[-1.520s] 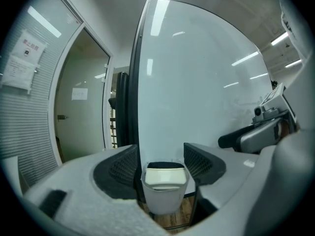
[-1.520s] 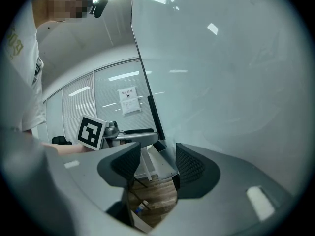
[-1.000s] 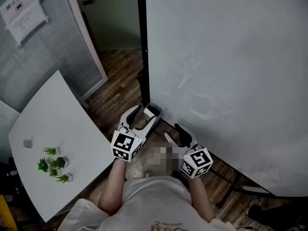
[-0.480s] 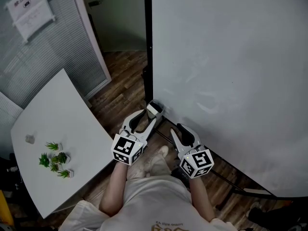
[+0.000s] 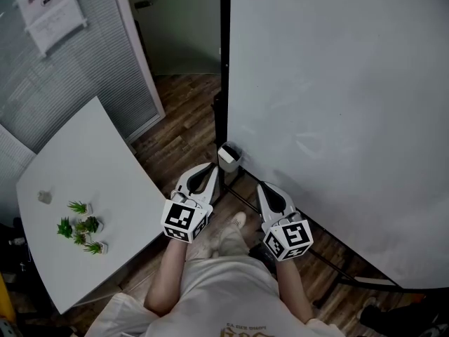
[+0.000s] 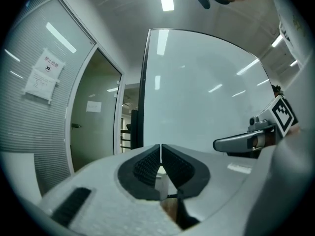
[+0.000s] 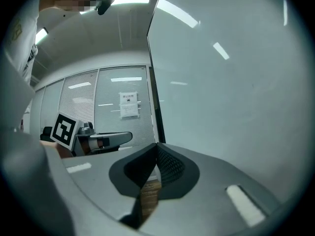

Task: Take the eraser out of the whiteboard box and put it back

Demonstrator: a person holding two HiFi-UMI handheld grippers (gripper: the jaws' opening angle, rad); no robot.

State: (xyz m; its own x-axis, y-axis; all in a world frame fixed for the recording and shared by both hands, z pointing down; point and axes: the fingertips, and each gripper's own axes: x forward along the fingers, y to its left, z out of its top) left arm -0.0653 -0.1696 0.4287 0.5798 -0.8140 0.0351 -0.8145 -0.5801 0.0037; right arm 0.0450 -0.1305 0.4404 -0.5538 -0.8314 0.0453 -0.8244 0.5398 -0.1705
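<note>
A small white box (image 5: 229, 156) hangs at the lower left corner of the big whiteboard (image 5: 337, 104), open side up with a dark inside. I cannot make out an eraser in it. My left gripper (image 5: 210, 170) points at the box from just below and left, jaws shut on nothing. My right gripper (image 5: 264, 187) sits to the right, close to the board's lower edge, also shut and empty. In the left gripper view the pads (image 6: 147, 165) meet in a thin line, and the right gripper (image 6: 246, 140) shows at the side. The right gripper view shows its own pads (image 7: 167, 163) together.
A white table (image 5: 84, 174) stands to the left, carrying small green plants (image 5: 81, 234) and a little grey thing (image 5: 44, 197). Behind it are a blinds-covered glass wall with a paper notice (image 5: 52, 5) and a doorway. The board's stand legs (image 5: 337, 269) cross the wooden floor.
Both grippers stood wide open a second ago and their jaws have come together. The left gripper has drawn slightly back from the box. The head view has shifted a little.
</note>
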